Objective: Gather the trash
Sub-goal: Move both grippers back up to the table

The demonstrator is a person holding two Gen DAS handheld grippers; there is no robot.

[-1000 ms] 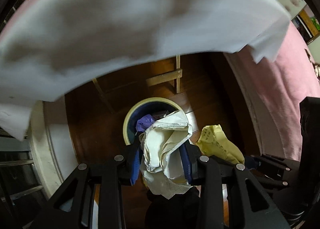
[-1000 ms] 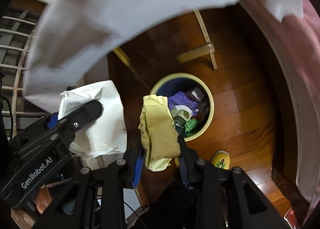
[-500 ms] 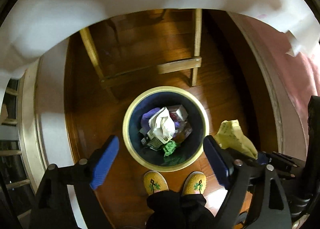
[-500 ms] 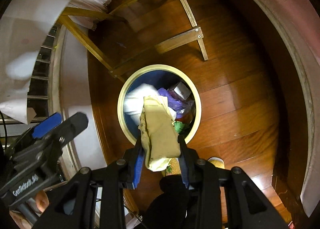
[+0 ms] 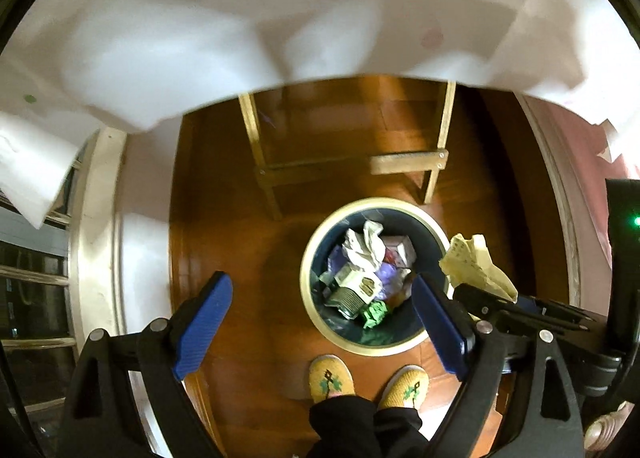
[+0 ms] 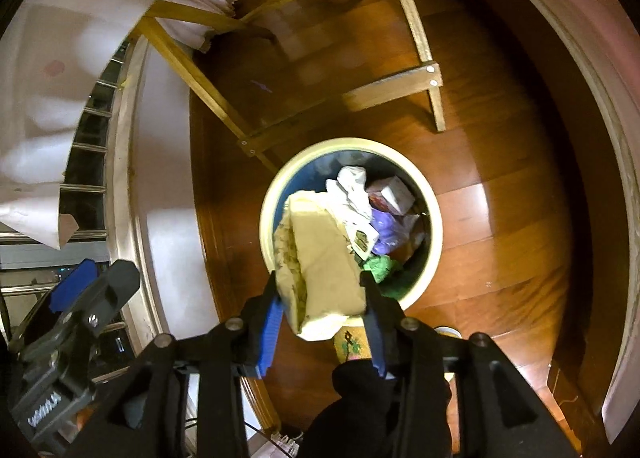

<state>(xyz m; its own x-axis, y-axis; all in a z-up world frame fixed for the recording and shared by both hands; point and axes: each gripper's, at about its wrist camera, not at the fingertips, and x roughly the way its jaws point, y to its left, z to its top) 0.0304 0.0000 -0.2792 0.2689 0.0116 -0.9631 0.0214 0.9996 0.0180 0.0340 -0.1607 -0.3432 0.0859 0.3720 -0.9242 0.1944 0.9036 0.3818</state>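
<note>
A round bin [image 5: 306, 270] with a cream rim stands on the wooden floor, holding several scraps. A crumpled white paper [image 5: 365, 245] lies on top of them. My left gripper [image 5: 320, 286] hangs above the bin's left side. Its jaws are opening wide, with nothing between them. My right gripper [image 6: 321, 285] is over the bin [image 6: 267, 218] with a crumpled yellow paper [image 6: 320, 258] between its pads. Its jaws are opening, but the paper still hangs in their hold. In the left wrist view that yellow paper [image 5: 476, 266] shows at the bin's right edge.
A wooden frame's legs and crossbar [image 5: 408, 164] stand just beyond the bin. A white cloth [image 5: 280, 18] hangs overhead. The person's yellow slippers [image 5: 330, 374] are beside the bin's near rim. A pink cover [image 5: 580, 162] is on the right and a white wall base [image 5: 100, 238] on the left.
The left gripper let go of the white paper, which dropped into the bin, and its jaws spread wide. Both grippers sank toward the bin. The right jaws widened slightly around the yellow paper.
</note>
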